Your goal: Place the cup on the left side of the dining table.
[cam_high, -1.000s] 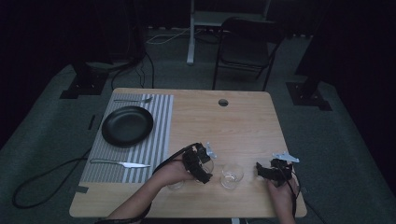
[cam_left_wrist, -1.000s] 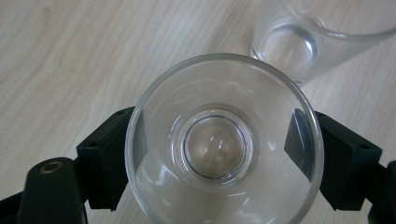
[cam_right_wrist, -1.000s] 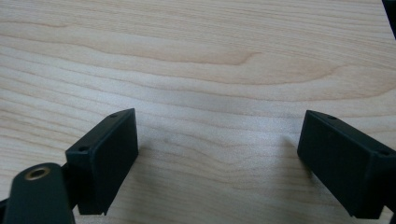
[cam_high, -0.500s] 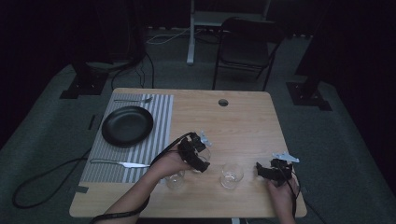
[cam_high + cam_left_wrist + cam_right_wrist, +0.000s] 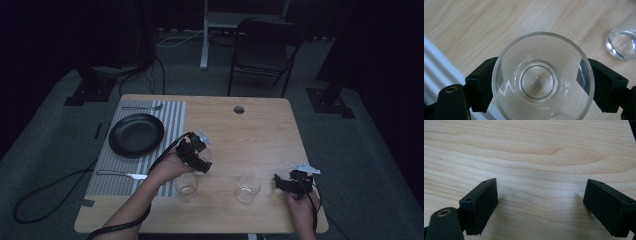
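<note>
Left gripper (image 5: 196,154) hangs above the bench (image 5: 260,135) beside the striped placemat (image 5: 172,117), forearm reaching in from the bottom, and we see its jaws clamped on either side of a clear tumbler (image 5: 541,78), empty inside. Right gripper (image 5: 290,184) sits low at the bench's near right, jaws spread wide over bare wood, gripping nothing. Two more glasses (image 5: 186,186) (image 5: 248,188) stand between them; we can't tell their contents. On the placemat rests an empty black plate (image 5: 136,134).

Both claws, left (image 5: 196,156) and right (image 5: 289,184), are black with blocky screw-holed jaws, trailing black cables.
</note>
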